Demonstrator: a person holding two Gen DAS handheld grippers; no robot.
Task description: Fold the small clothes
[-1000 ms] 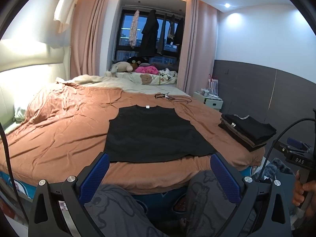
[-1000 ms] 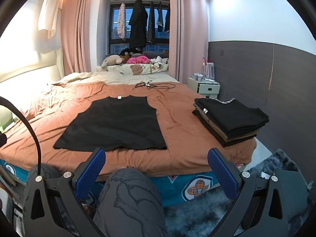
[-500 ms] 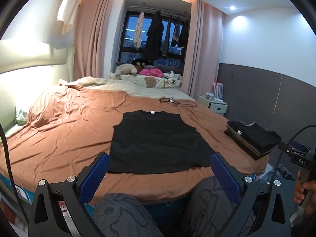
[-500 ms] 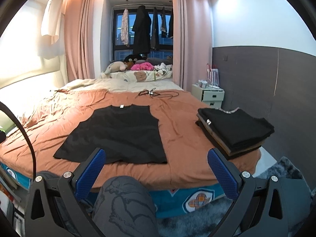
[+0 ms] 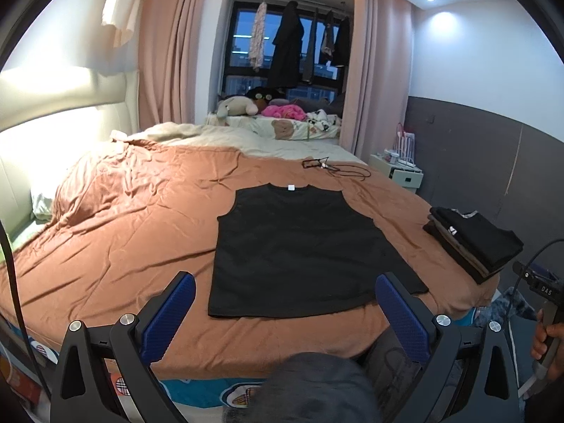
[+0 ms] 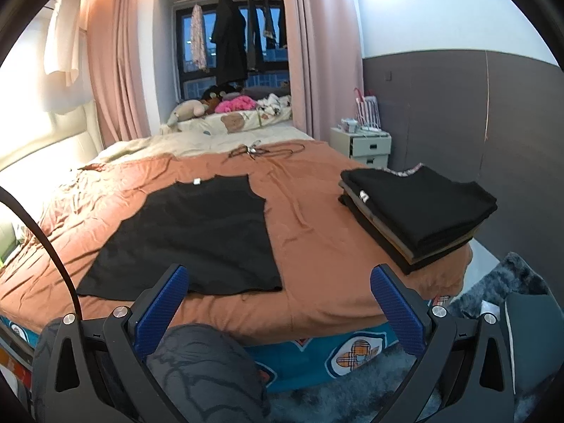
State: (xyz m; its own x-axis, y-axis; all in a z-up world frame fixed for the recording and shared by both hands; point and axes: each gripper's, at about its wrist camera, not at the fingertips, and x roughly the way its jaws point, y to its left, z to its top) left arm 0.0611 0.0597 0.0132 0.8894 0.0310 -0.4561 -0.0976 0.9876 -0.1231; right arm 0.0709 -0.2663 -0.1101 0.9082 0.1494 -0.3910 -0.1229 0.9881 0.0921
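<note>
We see a black sleeveless top (image 5: 299,246) spread flat and unfolded on the bed, neckline at the far end with a small white tag showing, hem along the near edge. To its right, well apart, near the bed's right edge, sits a neat stack of folded clothes (image 6: 416,211), black on top with brownish layers beneath.

You are looking at a matt black cloth top (image 5: 299,246) lying smooth on a creased rust-brown cloth bedcover (image 5: 123,218), between ribbed blue pads (image 5: 169,312).
</note>
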